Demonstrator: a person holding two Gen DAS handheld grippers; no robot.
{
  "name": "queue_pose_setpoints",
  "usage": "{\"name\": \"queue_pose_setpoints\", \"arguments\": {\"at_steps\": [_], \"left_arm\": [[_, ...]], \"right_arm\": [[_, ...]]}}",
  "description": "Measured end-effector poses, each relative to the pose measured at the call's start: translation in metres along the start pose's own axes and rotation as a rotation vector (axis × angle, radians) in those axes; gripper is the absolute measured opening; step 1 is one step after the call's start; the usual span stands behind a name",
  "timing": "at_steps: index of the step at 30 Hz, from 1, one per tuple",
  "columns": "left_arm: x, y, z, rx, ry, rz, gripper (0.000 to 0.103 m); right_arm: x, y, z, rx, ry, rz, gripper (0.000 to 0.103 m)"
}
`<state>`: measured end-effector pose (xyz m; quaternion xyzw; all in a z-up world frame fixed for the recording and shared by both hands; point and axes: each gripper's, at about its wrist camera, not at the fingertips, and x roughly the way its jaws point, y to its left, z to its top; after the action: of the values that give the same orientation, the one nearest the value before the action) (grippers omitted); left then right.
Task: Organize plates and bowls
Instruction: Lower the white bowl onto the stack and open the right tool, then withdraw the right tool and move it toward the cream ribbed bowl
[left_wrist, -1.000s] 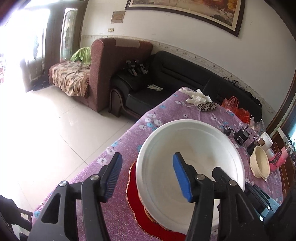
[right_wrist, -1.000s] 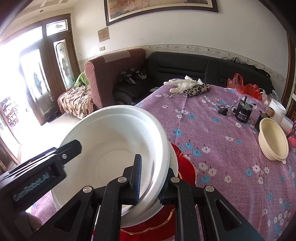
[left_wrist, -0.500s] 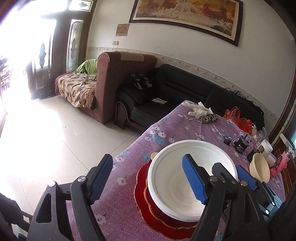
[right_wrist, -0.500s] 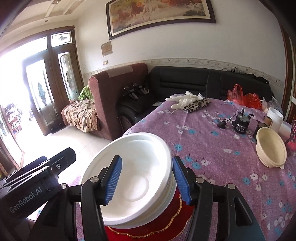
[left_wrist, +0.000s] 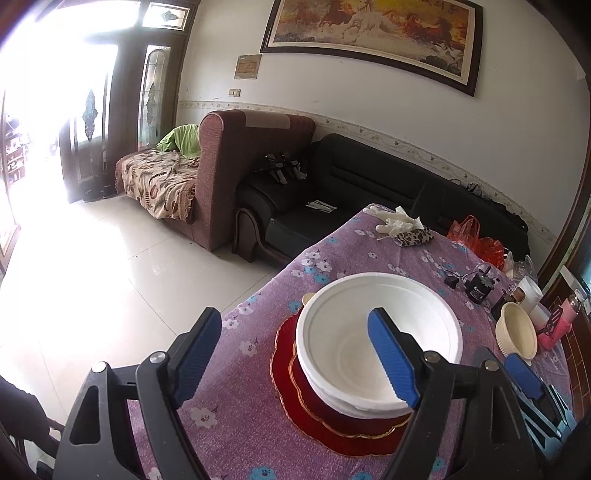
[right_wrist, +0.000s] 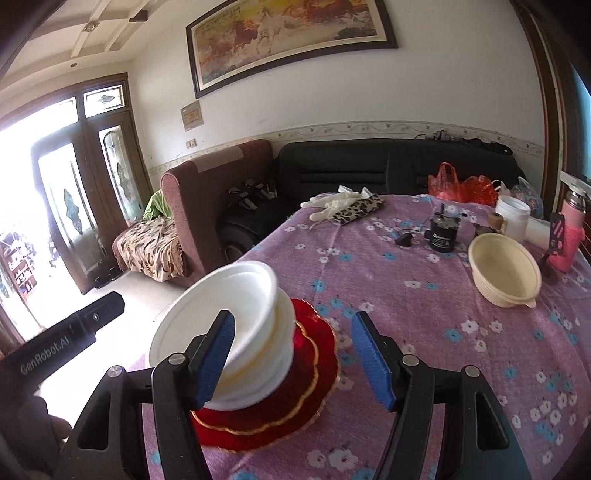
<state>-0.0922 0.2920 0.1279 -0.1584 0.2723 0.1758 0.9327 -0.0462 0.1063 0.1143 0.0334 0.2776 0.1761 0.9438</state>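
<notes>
Counter (right_wrist: 424, 317) covered by a purple cloth with small flowers. Near its front-left corner a stack is seen: red plates (right_wrist: 314, 384) with gilt scalloped rims at the bottom, white bowls (right_wrist: 236, 314) nested on top. In the right wrist view the uppermost white bowl is tilted toward the left, its rim higher on the right; in the left wrist view the same white bowls (left_wrist: 380, 332) are seen from above, resting on the red plates (left_wrist: 295, 391).

Left tool (left_wrist: 295, 365): jaws stand wide, having just been opening; nothing is gripped. Its right blue pad is seen in front of the bowl's inside, but whether it touches the bowl cannot be told. Its left pad is over bare cloth, apart from the stack.

Right tool (right_wrist: 295, 362): jaws have just been opening and stand wide; nothing is pressed between the pads. The left pad is seen in front of the bowl stack's side, the right pad well clear of it over the cloth.

A cream bowl (right_wrist: 504, 269) is set apart on the right side of the counter, upright. Beyond it: a pink bottle (right_wrist: 570, 236), a white tub (right_wrist: 511, 218), a small black device (right_wrist: 443, 232). At the far edge white gloves (right_wrist: 332, 203) and a leopard-print pouch (right_wrist: 356, 212) are noted. A black sofa (right_wrist: 351, 166) stands behind the counter.
</notes>
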Motion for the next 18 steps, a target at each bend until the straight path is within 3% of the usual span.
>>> {"name": "queue_pose_setpoints", "arguments": {"at_steps": [9, 18], "left_arm": [[-0.007, -0.013, -0.025, 0.015, 0.023, 0.034, 0.089], [-0.006, -0.012, -0.055, 0.000, 0.092, 0.040, 0.090]], "right_arm": [[-0.018, -0.020, -0.034, 0.011, 0.052, -0.020, 0.075], [-0.029, -0.025, -0.064, 0.010, 0.098, -0.017, 0.077]]}}
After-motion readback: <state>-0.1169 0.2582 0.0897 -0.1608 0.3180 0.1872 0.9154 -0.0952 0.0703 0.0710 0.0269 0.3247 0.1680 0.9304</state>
